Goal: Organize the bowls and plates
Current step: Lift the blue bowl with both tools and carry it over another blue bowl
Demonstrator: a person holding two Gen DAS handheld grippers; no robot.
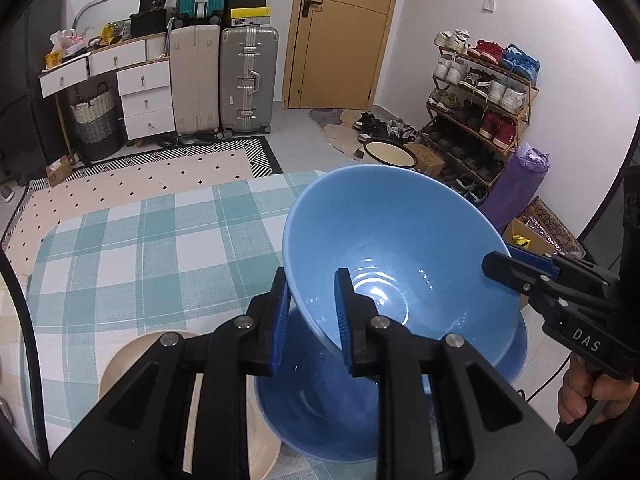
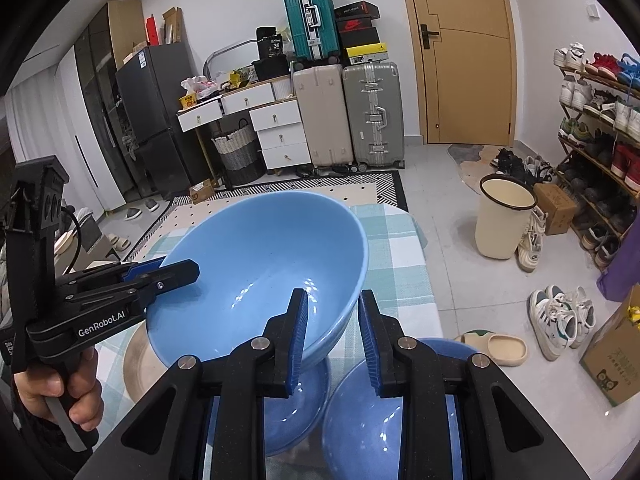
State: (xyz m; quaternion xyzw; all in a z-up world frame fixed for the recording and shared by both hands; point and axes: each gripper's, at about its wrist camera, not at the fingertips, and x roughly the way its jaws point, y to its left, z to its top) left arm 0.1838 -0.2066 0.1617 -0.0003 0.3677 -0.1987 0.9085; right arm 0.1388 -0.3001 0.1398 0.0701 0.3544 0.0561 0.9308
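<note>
A light blue bowl point(image 1: 400, 248) point(image 2: 260, 264) hangs tilted above the checked tablecloth, held from both sides. My left gripper point(image 1: 312, 304) is shut on its near rim, one finger inside and one outside; it also shows in the right wrist view point(image 2: 188, 270). My right gripper point(image 2: 334, 328) is shut on the opposite rim and shows in the left wrist view point(image 1: 496, 266). Below the held bowl sits a darker blue bowl point(image 1: 316, 400) point(image 2: 296, 412). Another blue bowl point(image 2: 368, 420) sits beside it. A beige plate point(image 1: 128, 360) point(image 2: 136, 364) lies on the table.
The table point(image 1: 120, 248) has a green and white checked cloth; its far edge drops to the floor. A cream bin point(image 2: 504, 216) stands on the floor to the right, with shoes, a shoe rack point(image 2: 600, 120) and boxes beyond it. Suitcases point(image 2: 348, 112) and drawers stand against the far wall.
</note>
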